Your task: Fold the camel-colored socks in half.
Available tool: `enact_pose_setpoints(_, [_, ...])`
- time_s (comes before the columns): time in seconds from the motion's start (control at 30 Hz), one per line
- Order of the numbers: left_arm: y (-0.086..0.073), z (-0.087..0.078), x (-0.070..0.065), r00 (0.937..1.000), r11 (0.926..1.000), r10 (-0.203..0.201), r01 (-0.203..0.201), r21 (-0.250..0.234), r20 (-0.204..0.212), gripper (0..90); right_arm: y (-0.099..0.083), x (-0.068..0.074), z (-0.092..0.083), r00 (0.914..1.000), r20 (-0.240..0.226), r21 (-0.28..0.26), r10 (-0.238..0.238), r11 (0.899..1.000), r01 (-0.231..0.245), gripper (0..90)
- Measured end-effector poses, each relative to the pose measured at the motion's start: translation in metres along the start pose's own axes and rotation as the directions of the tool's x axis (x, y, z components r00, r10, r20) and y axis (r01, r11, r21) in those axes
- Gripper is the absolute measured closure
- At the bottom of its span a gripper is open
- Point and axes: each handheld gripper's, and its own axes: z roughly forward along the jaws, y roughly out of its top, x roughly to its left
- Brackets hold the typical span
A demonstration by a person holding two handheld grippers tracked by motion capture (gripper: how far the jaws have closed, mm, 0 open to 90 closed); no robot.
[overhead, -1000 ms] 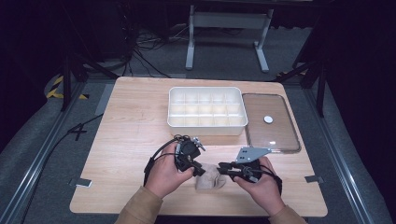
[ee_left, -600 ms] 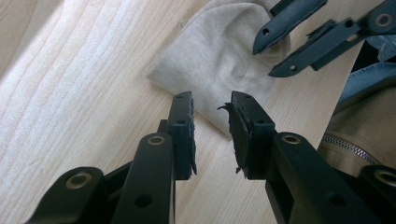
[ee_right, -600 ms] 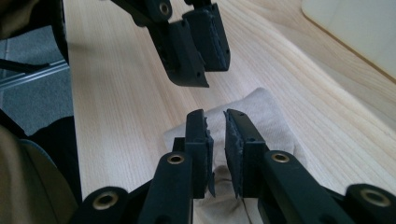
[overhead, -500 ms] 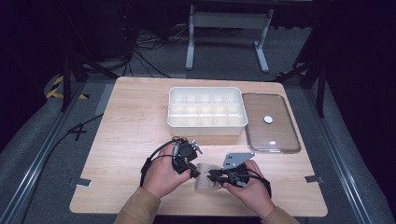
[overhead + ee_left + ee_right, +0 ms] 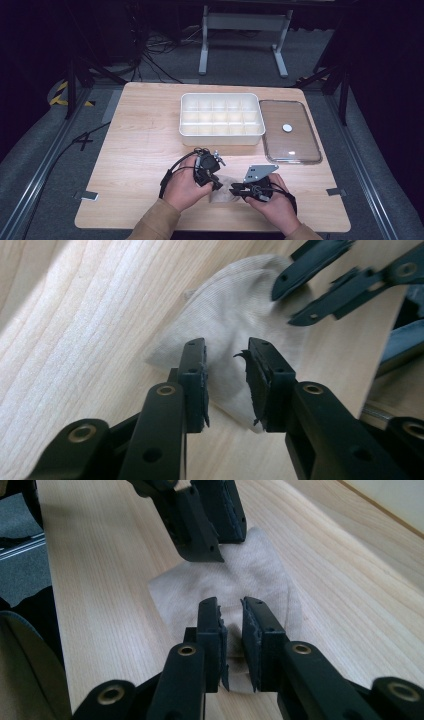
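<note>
— Lying flat near the front edge of the table (image 5: 135, 150) is a small pale cloth (image 5: 235, 315), right between the two hands. See it?

— Yes. The left gripper (image 5: 227, 377) sits over its near part with the jaws parted and nothing between them; the fabric shows through the gap.

— And the right gripper (image 5: 231, 635)?

— Jaws a little apart too, a narrow gap, hanging over the cloth's edge. Whether the tips touch the fabric I cannot tell. From its own view the other gripper's jaws stand at the cloth's far side.

— What lies beyond?

— A white divided tray (image 5: 220, 117) toward the back edge, near the middle. Just beside it, toward the right edge, a clear lid (image 5: 290, 145) lies flat with a small white knob (image 5: 287, 128) on it.

— And the hands?

— The left hand (image 5: 182, 187) and right hand (image 5: 272, 205) come in over the front edge, sleeves tan, a black cable (image 5: 172, 167) looping by the left one.
</note>
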Motion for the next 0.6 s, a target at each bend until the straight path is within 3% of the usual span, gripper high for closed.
enact_pose_setpoints(0.3, [0.001,0.012,0.003,1.0,0.9994,-0.01,0.01,0.034,-0.002,71.9,-0.01,-0.006,0.003,0.9999,0.011,0.038,0.009,0.999,-0.01,75.6])
enact_pose_setpoints(0.6, [-0.002,0.017,0.007,0.9995,0.9984,-0.03,0.029,0.049,0.008,72.5,-0.016,-0.011,0.006,0.9996,0.002,0.094,-0.029,0.995,0.029,72.4])
